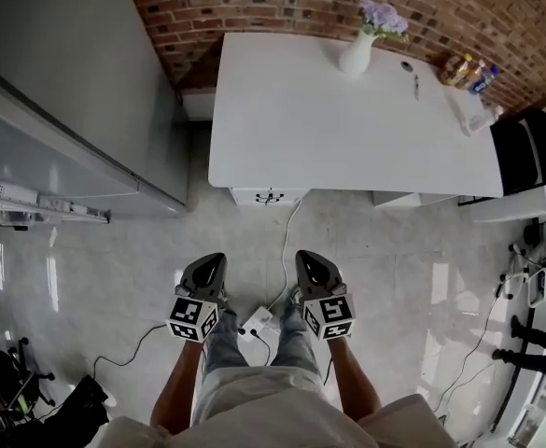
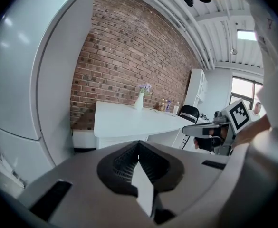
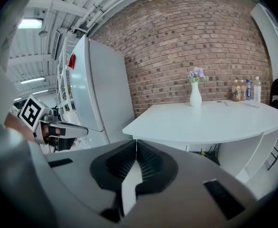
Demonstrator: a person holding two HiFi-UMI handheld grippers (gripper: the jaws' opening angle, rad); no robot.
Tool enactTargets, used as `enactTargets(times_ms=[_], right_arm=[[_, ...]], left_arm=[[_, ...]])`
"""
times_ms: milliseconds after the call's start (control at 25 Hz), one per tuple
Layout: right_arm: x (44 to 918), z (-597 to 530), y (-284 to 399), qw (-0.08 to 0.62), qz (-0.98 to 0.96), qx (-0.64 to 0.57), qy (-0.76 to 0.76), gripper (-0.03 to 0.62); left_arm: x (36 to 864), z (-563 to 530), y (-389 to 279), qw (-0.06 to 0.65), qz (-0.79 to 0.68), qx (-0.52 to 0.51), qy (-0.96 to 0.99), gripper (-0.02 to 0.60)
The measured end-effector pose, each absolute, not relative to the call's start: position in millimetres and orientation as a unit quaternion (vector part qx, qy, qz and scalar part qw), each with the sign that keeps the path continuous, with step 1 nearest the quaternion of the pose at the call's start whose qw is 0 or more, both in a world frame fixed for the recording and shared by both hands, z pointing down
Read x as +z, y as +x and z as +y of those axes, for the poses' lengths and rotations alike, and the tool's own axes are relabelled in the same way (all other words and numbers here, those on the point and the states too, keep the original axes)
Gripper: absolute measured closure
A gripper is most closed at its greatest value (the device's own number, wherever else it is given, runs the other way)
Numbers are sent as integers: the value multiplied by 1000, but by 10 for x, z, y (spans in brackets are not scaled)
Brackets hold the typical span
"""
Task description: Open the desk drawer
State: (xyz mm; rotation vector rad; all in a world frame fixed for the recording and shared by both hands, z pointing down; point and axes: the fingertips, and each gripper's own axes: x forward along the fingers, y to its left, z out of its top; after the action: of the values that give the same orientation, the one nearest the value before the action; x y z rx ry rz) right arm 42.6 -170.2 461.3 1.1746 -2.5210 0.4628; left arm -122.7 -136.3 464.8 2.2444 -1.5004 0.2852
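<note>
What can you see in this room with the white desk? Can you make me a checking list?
Surface: white rounded desk top, mostly bare.
Job's things: white drawer unit with a dark handle under the desk's near edge; looks closed.
Clutter: white vase of purple flowers, small bottles and dark pen, all at the desk's far side.
Grippers: left gripper and right gripper are over the floor, apart from the desk; jaws together, nothing between them.
Cables: white cable runs from under the desk to a white power strip on the floor.
Surroundings: red brick wall, tall pale grey cabinet on the left, black chair on the right.
</note>
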Motion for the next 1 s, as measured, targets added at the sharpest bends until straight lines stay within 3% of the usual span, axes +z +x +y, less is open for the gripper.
enactTargets(times_ms=[1000], right_arm=[[6902,-1511,619,228,-853,231,409,577]], left_arm=[[6649,-1328,-1109,267,-508,136,808,569]])
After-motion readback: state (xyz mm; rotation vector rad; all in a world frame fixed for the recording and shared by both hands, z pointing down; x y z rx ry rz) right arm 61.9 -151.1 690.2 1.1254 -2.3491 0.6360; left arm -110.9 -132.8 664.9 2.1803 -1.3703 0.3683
